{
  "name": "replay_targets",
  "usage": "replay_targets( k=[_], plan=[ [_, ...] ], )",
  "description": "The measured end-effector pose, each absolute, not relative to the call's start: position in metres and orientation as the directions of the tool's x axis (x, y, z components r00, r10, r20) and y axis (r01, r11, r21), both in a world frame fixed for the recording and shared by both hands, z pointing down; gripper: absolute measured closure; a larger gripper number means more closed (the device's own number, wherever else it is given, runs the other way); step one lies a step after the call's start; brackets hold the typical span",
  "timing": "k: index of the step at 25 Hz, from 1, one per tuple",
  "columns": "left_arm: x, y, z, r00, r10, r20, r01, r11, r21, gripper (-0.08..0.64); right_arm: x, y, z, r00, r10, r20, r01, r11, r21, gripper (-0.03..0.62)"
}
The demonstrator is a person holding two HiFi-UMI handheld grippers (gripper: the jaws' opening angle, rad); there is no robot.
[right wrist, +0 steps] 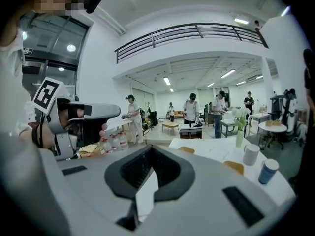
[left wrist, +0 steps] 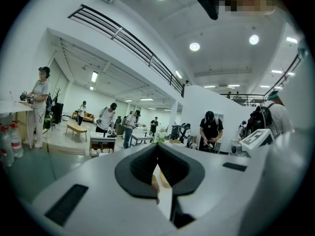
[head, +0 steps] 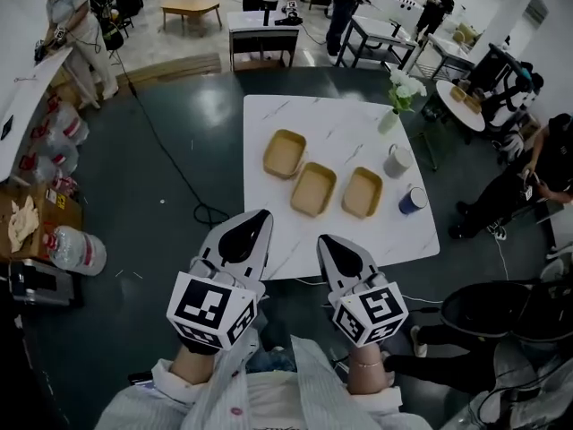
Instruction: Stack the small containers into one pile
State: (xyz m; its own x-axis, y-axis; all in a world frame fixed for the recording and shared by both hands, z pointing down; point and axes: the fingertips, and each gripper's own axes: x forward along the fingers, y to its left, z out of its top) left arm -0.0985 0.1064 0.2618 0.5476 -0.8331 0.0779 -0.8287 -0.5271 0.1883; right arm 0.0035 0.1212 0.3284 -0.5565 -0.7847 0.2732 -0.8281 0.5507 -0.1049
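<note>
Bring left tool point(head: 258, 218) and right tool point(head: 328, 242), both closed on nothing, past the surface's point(head: 333, 119) near edge to three containers point(head: 313, 189) spaced across its middle; open early, pinch one rim.

- Left tan shallow rectangular container point(head: 285, 153): rounded corners, open side up, empty, lying flat on the white marbled table point(head: 269, 119), at about 10 o'clock from the table's middle.
- Middle tan shallow rectangular container point(head: 313, 189): same shape, open side up, empty, flat; at 4 o'clock from the left one, just beside it, corners close.
- Right tan shallow rectangular container point(head: 363, 192): same shape, open side up, empty, flat; at 3 o'clock from the middle one, a narrow gap between.
- All three lie singly in a row; none is nested in another.
</note>
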Motion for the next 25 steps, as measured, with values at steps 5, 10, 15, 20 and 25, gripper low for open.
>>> replay_targets(
  k=[5, 10, 15, 20, 25],
  plan=[
    [-0.109, 0.07, 0.272, 0.588, -0.803, 0.1, -0.803, -0.564, 0.195, 0.543, -0.003, 0.088, 0.332, -0.51, -0.813, 0.281, -0.859, 0.499, -0.113, 0.581],
    [-0.11, 0.05, 0.286, 0.616, -0.778, 0.127, -0.782, -0.584, 0.217, 0.543, 0.002, 0.076, 0.343, -0.458, -0.833, 0.31, -0.888, 0.441, -0.128, 0.581],
    [-0.102, 0.04, 0.295, 0.634, -0.758, 0.15, -0.768, -0.596, 0.233, 0.543, 0.014, 0.069, 0.353, -0.427, -0.837, 0.343, -0.904, 0.402, -0.146, 0.581],
    [-0.095, 0.021, 0.299, 0.625, -0.765, 0.158, -0.775, -0.584, 0.239, 0.543, 0.021, 0.051, 0.358, -0.437, -0.827, 0.353, -0.899, 0.41, -0.154, 0.581],
    [-0.081, -0.005, 0.298, 0.596, -0.787, 0.159, -0.798, -0.558, 0.227, 0.543, 0.036, 0.02, 0.362, -0.476, -0.802, 0.361, -0.879, 0.446, -0.169, 0.581]
  ],
)
